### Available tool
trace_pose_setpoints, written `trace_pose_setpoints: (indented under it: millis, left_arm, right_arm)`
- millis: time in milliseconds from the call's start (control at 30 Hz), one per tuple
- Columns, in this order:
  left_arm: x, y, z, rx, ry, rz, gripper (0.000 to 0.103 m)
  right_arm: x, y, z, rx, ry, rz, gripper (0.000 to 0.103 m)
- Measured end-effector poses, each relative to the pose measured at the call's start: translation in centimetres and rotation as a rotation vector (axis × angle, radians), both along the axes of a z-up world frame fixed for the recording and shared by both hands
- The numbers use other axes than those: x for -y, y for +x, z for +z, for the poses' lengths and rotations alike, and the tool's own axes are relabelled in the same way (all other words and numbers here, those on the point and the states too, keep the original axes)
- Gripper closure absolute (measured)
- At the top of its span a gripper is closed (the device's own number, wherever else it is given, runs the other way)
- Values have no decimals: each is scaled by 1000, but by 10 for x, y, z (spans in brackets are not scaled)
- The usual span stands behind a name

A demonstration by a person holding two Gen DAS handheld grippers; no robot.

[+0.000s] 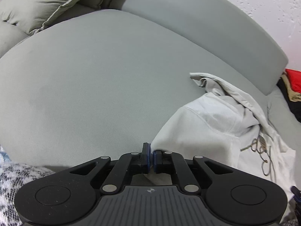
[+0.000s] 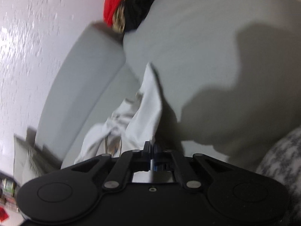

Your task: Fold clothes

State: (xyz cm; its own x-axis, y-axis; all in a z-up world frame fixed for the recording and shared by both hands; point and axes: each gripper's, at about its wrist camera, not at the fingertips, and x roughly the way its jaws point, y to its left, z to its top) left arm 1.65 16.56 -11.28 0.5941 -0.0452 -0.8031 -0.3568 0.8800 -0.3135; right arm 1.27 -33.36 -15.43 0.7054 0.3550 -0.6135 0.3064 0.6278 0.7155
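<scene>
Both claws clench edges of the pale garment (image 1: pixel 212 124) on the sofa (image 1: pixel 94 84): left claw (image 1: pixel 151 151); right claw (image 2: pixel 152 146); thin pinches may slip under tension.

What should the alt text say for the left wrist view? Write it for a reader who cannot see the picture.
The left gripper is shut on the edge of a white hoodie that lies crumpled on a grey sofa seat. The hoodie's drawstring trails to the right, a grey-green cushion sits at top left, and red and black clothes lie at the far right.
</scene>
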Motion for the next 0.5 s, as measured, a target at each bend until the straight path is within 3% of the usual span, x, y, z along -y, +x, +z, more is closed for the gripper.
trace_pose_setpoints:
  millis: [67, 100, 167, 233, 433, 500]
  left_arm:
    - [-3, 1, -1, -5, -38, -19, 93]
    - [-4, 0, -1, -2, -53, -27, 87]
    - [-5, 0, -1, 0, -81, -43, 74]
    - [-6, -1, -2, 0, -101, -57, 72]
    - [-8, -3, -4, -13, -130, -97, 71]
    - [-3, -2, -2, -34, -84, -127, 73]
  right_arm:
    - [0, 6, -8, -37, 72, 33, 95]
    - [0, 9, -13, -56, 115, 42, 92]
    - [-3, 11, -18, -71, 111, 49, 76]
    - [-6, 12, -20, -70, 88, 58, 68]
    - [-6, 12, -26, -50, 93, 77, 67]
    - [-7, 9, -26, -47, 90, 84, 74]
